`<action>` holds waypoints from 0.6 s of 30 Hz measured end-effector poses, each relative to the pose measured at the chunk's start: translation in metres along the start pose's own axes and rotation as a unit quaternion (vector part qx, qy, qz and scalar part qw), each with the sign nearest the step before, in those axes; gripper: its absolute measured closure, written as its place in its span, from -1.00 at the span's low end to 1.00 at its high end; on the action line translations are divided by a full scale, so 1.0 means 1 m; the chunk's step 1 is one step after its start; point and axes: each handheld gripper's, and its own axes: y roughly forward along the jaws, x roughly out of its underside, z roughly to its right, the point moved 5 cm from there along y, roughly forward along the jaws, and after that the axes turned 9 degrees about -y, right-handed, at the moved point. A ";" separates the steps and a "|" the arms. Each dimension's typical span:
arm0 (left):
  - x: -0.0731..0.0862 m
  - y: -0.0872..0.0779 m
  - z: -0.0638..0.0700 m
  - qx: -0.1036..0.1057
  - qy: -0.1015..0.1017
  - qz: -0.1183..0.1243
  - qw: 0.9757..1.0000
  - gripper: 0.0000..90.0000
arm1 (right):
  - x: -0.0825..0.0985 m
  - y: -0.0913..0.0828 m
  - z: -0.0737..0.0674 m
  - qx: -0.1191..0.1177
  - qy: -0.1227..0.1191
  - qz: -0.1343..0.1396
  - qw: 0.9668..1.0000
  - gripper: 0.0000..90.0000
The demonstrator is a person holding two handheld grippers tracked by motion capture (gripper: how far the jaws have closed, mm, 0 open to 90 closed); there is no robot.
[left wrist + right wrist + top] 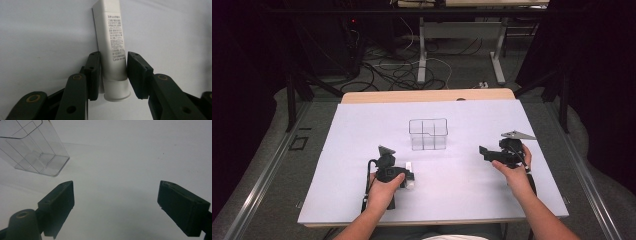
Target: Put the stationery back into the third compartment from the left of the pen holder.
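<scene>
A white glue stick tube (111, 37) with small printed text lies on the white table sheet (362, 130), its wider cap end toward the camera. My left gripper (113, 62) has both black pads pressed against the tube's sides just above the cap. In the high view the left gripper (410, 176) sits at the near left of the sheet with the glue stick (409, 166) sticking out past it. My right gripper (116, 195) hovers over bare sheet, jaws wide open and nothing between them. In the high view the right gripper (484, 151) is at the right, pointing left.
A clear plastic container (428, 134) with inner dividers stands upright at mid-table, between and beyond both grippers; the container (35, 152) is up and left of the right jaws. The table's wooden far edge (427, 95) borders a floor with cables.
</scene>
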 end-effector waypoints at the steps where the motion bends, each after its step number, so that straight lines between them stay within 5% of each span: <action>1: 0.000 0.000 0.000 0.001 -0.001 0.001 1.000 0.42 | 0.000 0.000 0.000 0.000 0.000 0.000 1.000 -0.70; 6: 0.000 -0.001 0.000 0.000 0.011 -0.004 1.000 0.44 | 0.001 0.000 0.001 -0.001 0.005 -0.001 1.000 -0.69; 14: -0.003 0.001 0.002 0.009 -0.024 -0.029 0.999 0.49 | 0.002 0.000 0.002 0.000 0.005 -0.002 1.000 -0.68; 16: -0.004 -0.001 -0.001 0.002 -0.001 -0.047 0.999 0.49 | 0.002 0.001 0.002 0.000 0.004 -0.002 1.000 -0.68; 18: -0.005 0.000 0.002 0.002 -0.019 -0.045 0.999 0.50 | 0.002 0.001 0.002 -0.001 0.004 -0.003 1.000 -0.68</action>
